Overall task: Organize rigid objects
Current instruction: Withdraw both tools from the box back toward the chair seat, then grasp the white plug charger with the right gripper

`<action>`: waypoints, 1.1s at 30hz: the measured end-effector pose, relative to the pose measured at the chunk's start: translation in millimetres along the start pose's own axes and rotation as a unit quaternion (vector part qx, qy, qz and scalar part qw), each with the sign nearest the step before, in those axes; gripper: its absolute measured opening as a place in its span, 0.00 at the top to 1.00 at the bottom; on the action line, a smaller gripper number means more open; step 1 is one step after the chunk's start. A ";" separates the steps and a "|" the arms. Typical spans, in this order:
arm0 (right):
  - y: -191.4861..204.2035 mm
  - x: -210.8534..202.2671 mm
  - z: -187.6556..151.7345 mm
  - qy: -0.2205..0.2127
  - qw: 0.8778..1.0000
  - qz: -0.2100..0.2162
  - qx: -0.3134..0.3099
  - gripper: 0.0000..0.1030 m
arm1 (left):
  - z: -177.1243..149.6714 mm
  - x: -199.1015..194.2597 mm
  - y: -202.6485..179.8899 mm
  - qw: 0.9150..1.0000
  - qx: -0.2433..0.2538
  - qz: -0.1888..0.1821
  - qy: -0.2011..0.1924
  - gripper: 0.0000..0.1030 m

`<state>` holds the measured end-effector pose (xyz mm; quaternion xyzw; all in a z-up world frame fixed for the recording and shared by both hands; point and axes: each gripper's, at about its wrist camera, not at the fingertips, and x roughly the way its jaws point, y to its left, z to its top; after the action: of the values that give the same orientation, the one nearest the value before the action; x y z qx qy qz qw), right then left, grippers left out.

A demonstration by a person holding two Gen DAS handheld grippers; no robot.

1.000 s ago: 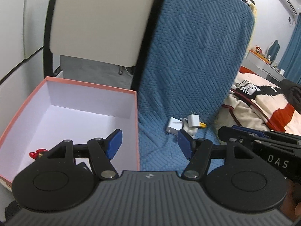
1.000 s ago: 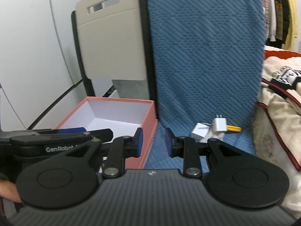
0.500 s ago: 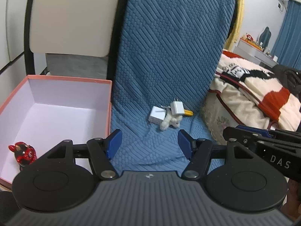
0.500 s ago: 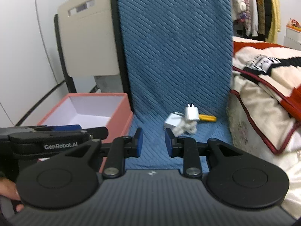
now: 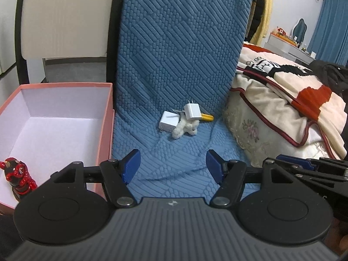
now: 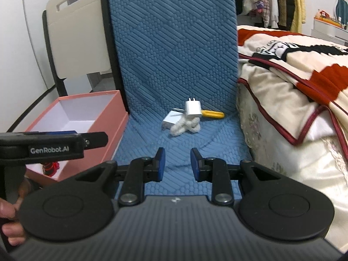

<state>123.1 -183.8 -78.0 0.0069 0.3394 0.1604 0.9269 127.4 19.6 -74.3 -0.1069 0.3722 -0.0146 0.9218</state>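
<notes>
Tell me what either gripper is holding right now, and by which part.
Nothing is held. The left gripper and the right gripper both stand open and empty above the blue cushion, short of the chargers.

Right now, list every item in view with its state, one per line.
Pink box: open, no lid on.
Red figurine: upright inside the box.
Upper white charger: prongs up, atop the pile.
Lower white charger: lying flat on the blue cover.
Yellow stick: lying flat.
White fluffy toy: lying against the chargers.
Left gripper: open, empty.
Right gripper: open, empty.
</notes>
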 end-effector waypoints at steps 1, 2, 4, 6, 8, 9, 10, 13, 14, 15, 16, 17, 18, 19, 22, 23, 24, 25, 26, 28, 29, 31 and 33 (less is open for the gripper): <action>-3.2 -0.9 -1.3 0.000 1.000 -0.003 0.001 0.71 | -0.5 1.3 -1.7 1.000 0.000 -0.002 0.005 0.30; -5.5 -1.5 -2.5 0.000 1.000 -0.007 0.000 0.71 | -1.3 2.8 -3.7 1.000 0.001 -0.003 0.006 0.30; -11.2 -2.7 -4.6 0.001 1.000 -0.013 0.001 0.71 | -2.7 6.4 -7.3 1.000 0.004 -0.005 0.010 0.30; -17.9 -3.2 -6.4 0.003 1.000 -0.017 0.007 0.71 | -3.7 11.6 -11.2 1.000 0.010 -0.005 0.013 0.30; -24.7 -2.3 -8.0 0.005 1.000 -0.019 0.018 0.71 | -3.0 18.8 -14.7 1.000 0.012 -0.006 0.018 0.30; -27.1 -1.4 -8.5 0.005 1.000 -0.020 0.022 0.71 | -1.9 22.7 -15.8 1.000 0.011 -0.008 0.021 0.30; -29.4 -0.5 -8.7 0.005 0.999 -0.020 0.026 0.71 | -0.6 26.1 -17.0 1.000 0.010 -0.009 0.020 0.30; -37.5 5.1 -9.5 0.003 0.999 -0.020 0.037 0.71 | 4.1 36.5 -19.8 1.000 0.009 -0.005 0.021 0.30; -40.1 7.4 -9.4 0.001 0.999 -0.019 0.040 0.71 | 5.5 40.8 -20.2 1.000 0.008 -0.005 0.021 0.30; -42.6 9.8 -9.3 -0.001 0.999 -0.018 0.045 0.71 | 6.9 45.6 -20.3 1.000 0.006 -0.007 0.021 0.30; -45.6 13.2 -9.3 -0.002 0.999 -0.017 0.051 0.71 | 7.6 50.2 -20.2 1.000 0.005 -0.009 0.024 0.30; -47.6 16.7 -9.3 -0.002 0.998 -0.015 0.056 0.71 | 8.2 55.8 -20.3 1.000 0.005 -0.009 0.025 0.30; -49.2 20.5 -9.3 -0.001 0.998 -0.013 0.061 0.71 | 8.6 60.3 -20.4 1.000 0.004 -0.008 0.027 0.30; -50.4 24.0 -9.2 -0.002 0.998 -0.009 0.065 0.71 | 9.4 65.6 -20.4 1.000 0.005 -0.009 0.029 0.30; -53.8 32.2 -9.4 -0.002 0.996 0.000 0.084 0.71 | 11.6 77.9 -19.1 0.999 0.006 -0.010 0.037 0.30; -54.4 34.2 -9.0 -0.002 0.996 0.003 0.089 0.71 | 12.7 81.7 -17.8 0.999 0.005 -0.014 0.038 0.30; -54.7 35.5 -8.1 -0.004 0.996 0.005 0.093 0.71 | 13.5 84.9 -16.7 0.999 0.003 -0.019 0.040 0.30; -54.9 36.8 -7.1 -0.004 0.995 0.008 0.094 0.71 | 14.3 88.6 -14.8 0.998 0.000 -0.033 0.044 0.30; -55.4 38.2 -6.1 -0.004 0.995 0.009 0.096 0.71 | 15.1 93.6 -12.3 0.997 -0.005 -0.049 0.053 0.30; -56.8 42.2 -3.6 -0.001 0.995 0.007 0.097 0.71 | 16.5 102.2 -9.7 0.997 -0.009 -0.041 0.065 0.30; -58.4 45.2 -1.9 0.002 0.995 0.007 0.101 0.71 | 16.6 106.4 -9.7 0.997 -0.002 -0.036 0.066 0.30; -61.9 51.3 1.4 0.004 0.994 0.008 0.113 0.71 | 15.9 115.9 -11.2 0.997 0.018 -0.037 0.064 0.30; -66.1 61.3 4.6 0.009 0.992 0.010 0.124 0.71 | 14.7 126.4 -14.0 0.997 0.031 -0.040 0.065 0.30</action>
<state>189.3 -227.6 -120.9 0.1242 0.3653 0.1266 0.9138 229.6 -4.8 -147.4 -0.0915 0.4263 -0.0701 0.8972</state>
